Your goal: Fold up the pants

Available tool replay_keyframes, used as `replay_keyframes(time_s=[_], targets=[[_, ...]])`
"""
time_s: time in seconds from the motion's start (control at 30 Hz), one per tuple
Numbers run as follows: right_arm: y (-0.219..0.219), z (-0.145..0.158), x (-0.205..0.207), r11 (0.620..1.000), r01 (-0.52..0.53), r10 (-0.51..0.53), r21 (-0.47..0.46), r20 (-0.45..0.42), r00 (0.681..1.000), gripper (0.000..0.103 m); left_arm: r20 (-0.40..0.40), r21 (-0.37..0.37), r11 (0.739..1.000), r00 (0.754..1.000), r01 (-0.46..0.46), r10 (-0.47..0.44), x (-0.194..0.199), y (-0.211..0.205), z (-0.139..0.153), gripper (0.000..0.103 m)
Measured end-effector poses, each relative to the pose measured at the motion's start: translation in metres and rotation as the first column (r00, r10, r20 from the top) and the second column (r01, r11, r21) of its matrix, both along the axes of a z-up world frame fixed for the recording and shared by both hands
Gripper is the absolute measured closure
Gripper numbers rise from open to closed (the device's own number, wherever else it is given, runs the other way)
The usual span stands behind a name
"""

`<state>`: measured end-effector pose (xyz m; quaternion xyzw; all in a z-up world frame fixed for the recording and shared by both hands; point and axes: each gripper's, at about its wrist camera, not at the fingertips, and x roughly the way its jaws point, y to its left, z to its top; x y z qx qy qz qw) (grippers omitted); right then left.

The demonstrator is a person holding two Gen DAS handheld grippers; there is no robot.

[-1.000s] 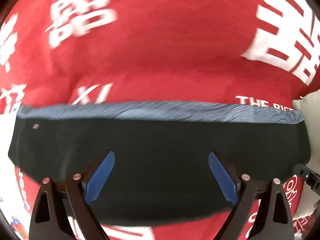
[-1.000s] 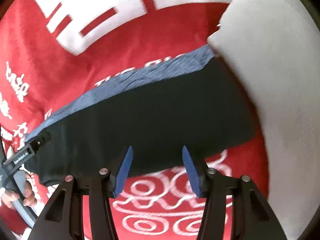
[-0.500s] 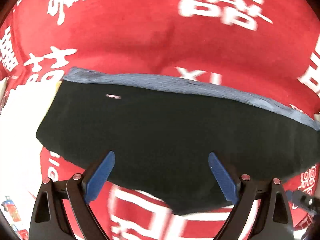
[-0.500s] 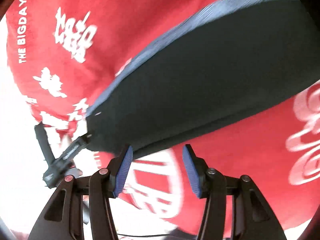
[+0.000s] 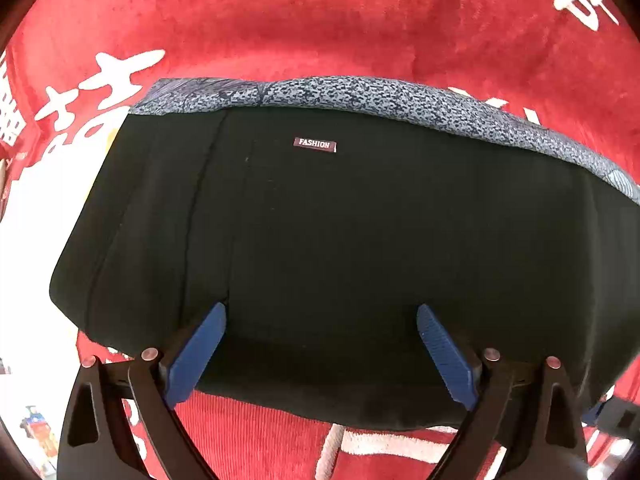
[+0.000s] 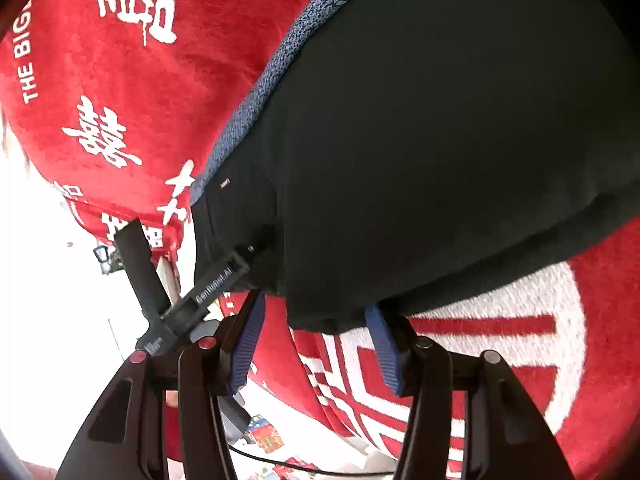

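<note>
Left wrist view: a red blanket with white characters fills the frame, and the black pants lie folded flat across it as a wide dark band. Their speckled blue-grey waistband runs along the far edge, and a small "FASHION" label sits just below it. The pants' left end has a rounded corner lying over a washed-out white area off the blanket's edge; the right end is cut off by the frame. Red blanket lies bare beyond the waistband and in a narrow strip at the near edge. The left gripper hangs over the near part of the pants with its blue pads spread wide; whether they touch the cloth cannot be told, and nothing is pinched between them.

From the right wrist view the pants run diagonally from the upper edge down to the middle, the waistband on their left side. The right gripper stands about half open at the pants' near hem, a fold of hem overhanging the gap, its pads not pressing it. The left gripper shows here as a black bar at the pants' corner, its fingertips hidden. Small objects at the lower edge are too blurred to name.
</note>
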<state>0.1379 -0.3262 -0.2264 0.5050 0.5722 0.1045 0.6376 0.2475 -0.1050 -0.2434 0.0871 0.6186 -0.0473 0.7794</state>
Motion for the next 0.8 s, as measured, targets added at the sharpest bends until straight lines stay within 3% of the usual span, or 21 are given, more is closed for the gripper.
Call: replay_keyframes(time_s=[0.07,0.13,0.17,0.3,0.37,0.47,0.53,0.7,0.8], targets=[[-0.006,-0.001,0.002,0.999,0.043,-0.043,0.029,-0.004,0.999,0.047,0.007,-0.003,1.0,1.0,0.015,-0.015,-0.002,-0.001,-0.001,0.005],[-0.01,0.0,0.007,0.996,0.089,-0.089,0.029,-0.02,0.996,0.072,0.006,0.01,0.999,0.999,0.032,-0.032,-0.004,-0.003,0.0,0.005],[-0.013,0.003,0.009,0.996,0.094,-0.094,0.007,-0.025,0.995,0.093,0.004,0.011,0.999,0.999,0.04,-0.04,-0.006,-0.005,0.003,0.005],[-0.007,0.027,0.004,0.994,0.058,-0.057,-0.097,0.014,0.998,0.094,-0.005,-0.007,0.998,0.998,0.064,-0.064,-0.012,-0.003,0.01,0.005],[-0.002,0.018,-0.006,0.988,0.027,-0.03,-0.151,-0.018,0.999,0.094,-0.005,0.017,0.996,0.996,0.089,-0.089,-0.016,-0.006,0.006,0.005],[-0.005,-0.004,-0.018,0.991,0.054,-0.062,-0.121,-0.058,0.996,0.095,0.021,0.071,0.989,0.991,0.13,-0.132,-0.023,-0.013,0.003,0.005],[-0.006,0.0,-0.016,0.991,0.047,-0.053,-0.126,-0.046,0.998,0.095,0.018,0.069,0.991,0.993,0.114,-0.116,-0.024,-0.013,0.006,0.005],[-0.005,0.011,-0.011,0.987,-0.007,0.003,-0.158,-0.026,1.0,0.093,0.036,-0.003,0.991,0.991,0.131,-0.131,-0.032,-0.032,0.033,0.005],[-0.005,0.022,-0.007,0.989,-0.045,0.041,-0.144,-0.027,0.999,0.082,0.055,-0.052,0.983,0.984,0.175,-0.172,-0.041,-0.066,0.046,0.005]])
